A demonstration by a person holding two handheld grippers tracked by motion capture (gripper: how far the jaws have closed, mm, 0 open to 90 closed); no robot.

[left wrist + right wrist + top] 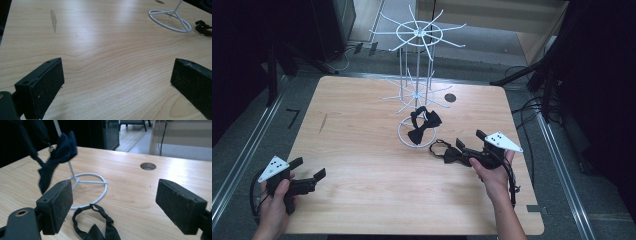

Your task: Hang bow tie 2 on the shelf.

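Wooden table: two bow ties, one rack; both tongs open, empty.

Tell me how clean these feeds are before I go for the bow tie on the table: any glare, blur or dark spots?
High view: evenly lit table, surroundings very dark, bow tie on the table low-contrast against the right hand-held gripper. Left gripper view: bright glare across the wood, far stand base soft. Right gripper view: hanging bow tie blurred, glare near the table hole, pads sharp.
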